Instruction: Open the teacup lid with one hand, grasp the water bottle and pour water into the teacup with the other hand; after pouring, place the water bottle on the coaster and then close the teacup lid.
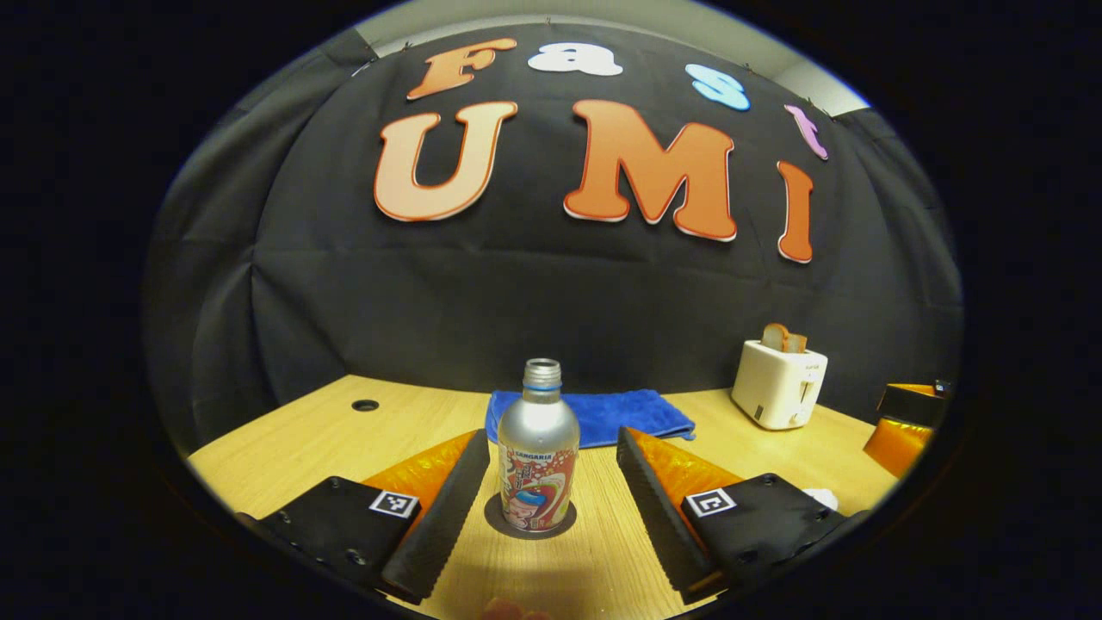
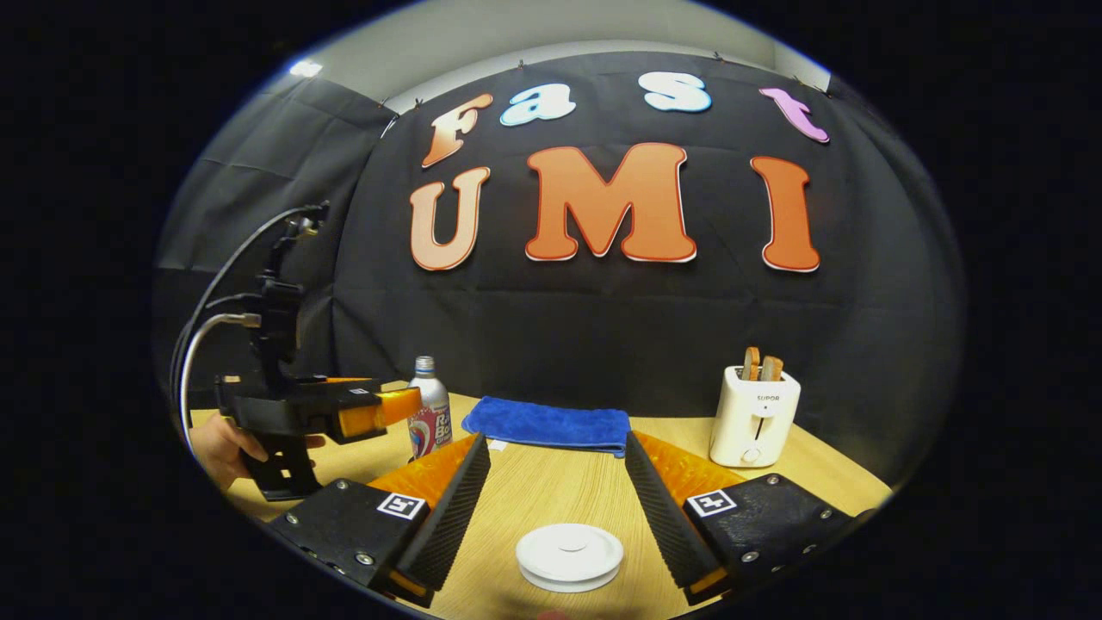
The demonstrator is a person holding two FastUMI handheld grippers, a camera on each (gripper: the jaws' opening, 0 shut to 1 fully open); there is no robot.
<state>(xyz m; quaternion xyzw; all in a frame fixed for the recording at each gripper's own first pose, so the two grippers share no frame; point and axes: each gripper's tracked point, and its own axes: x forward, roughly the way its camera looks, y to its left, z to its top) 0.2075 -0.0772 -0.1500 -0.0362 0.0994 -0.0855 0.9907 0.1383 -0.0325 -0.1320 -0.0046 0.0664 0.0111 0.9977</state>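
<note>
Nearest in the left gripper view, the left gripper [image 1: 544, 491] has its jaws spread wide, and the water bottle [image 1: 538, 461] stands upright in the gap between them, touching neither finger. That bottle, uncapped, rests on a dark round coaster [image 1: 496, 517] on the wooden table [image 1: 301, 439]. Beyond it lies a folded blue towel [image 1: 616, 413], and farther off to the right stands a white toaster [image 1: 779, 383] with bread in its slots. At the far right edge of that view part of the right gripper [image 1: 904, 426] shows.

Close in the right gripper view, the right gripper [image 2: 557, 495] also has its jaws wide apart. The white teacup lid [image 2: 569, 554] sits low between the fingers, near the bottom of the view, with a gap on both sides. Whether it sits on the cup cannot be told. Farther back lie the blue towel [image 2: 547, 424] and the toaster [image 2: 753, 413]. To the left, a hand [image 2: 219, 448] holds the left gripper [image 2: 379, 409], whose fingers reach beside the water bottle [image 2: 428, 413].
</note>
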